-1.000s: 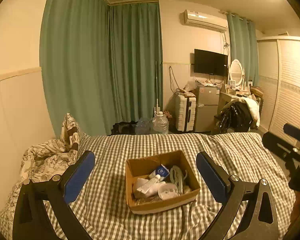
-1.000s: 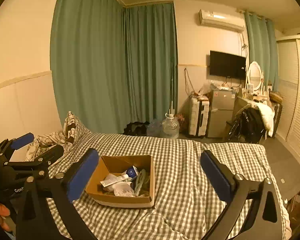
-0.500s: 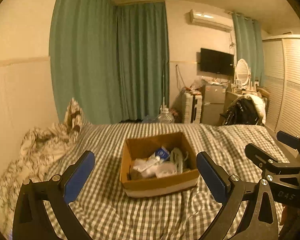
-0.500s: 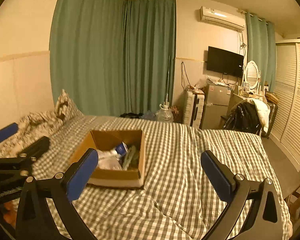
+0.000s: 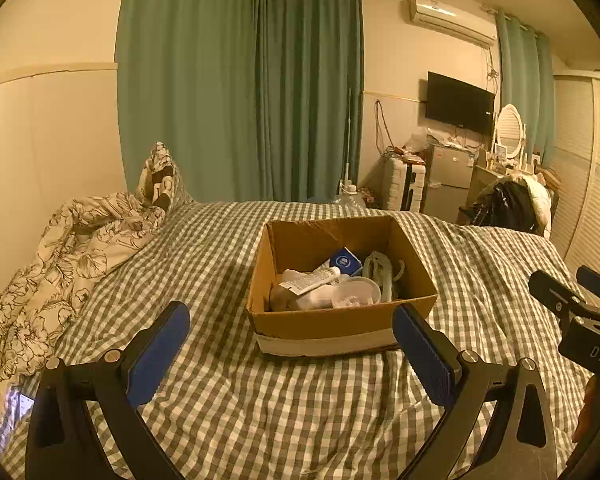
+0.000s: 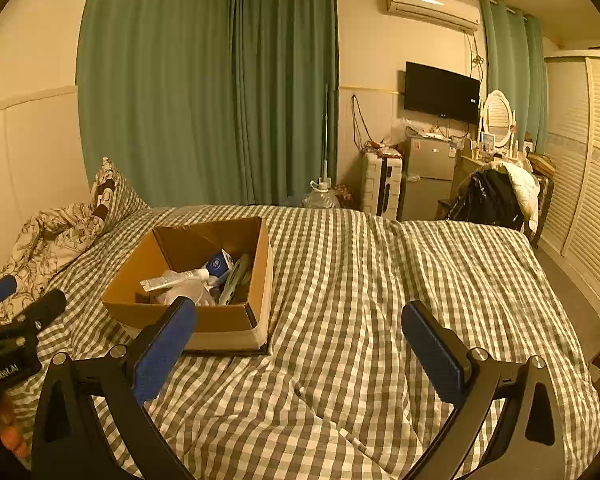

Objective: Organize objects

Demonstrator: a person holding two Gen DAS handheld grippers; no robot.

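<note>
Box (image 5: 342, 280) sits on the bed (image 5: 300, 400), mid-cover, its open top facing you. Inside it: a white tube (image 5: 314, 280) lying across the heap, a blue carton (image 5: 346, 260) behind the tube, a pale round lid or cup (image 5: 358, 294) near the front wall, and a greenish coil (image 5: 380, 276) against the right wall. White soft stuff under the tube (cloth or packets, can't tell which).

Your left gripper (image 5: 292, 354) is just short of the box front, fingers spread wide, nothing held. Your right gripper (image 6: 300, 350) is off to the box's right over bare cover, fingers likewise spread and empty.

Handling, as a guess: everything looks light. The tube is probably smooth and squashy; take it across the middle of the body, not the cap end. The carton is stiff, so pinch its flat faces. The coil is floppy and may snag its neighbours. The box is thin cardboard on soft bedding, so expect it to shift if you push on a wall.
</note>
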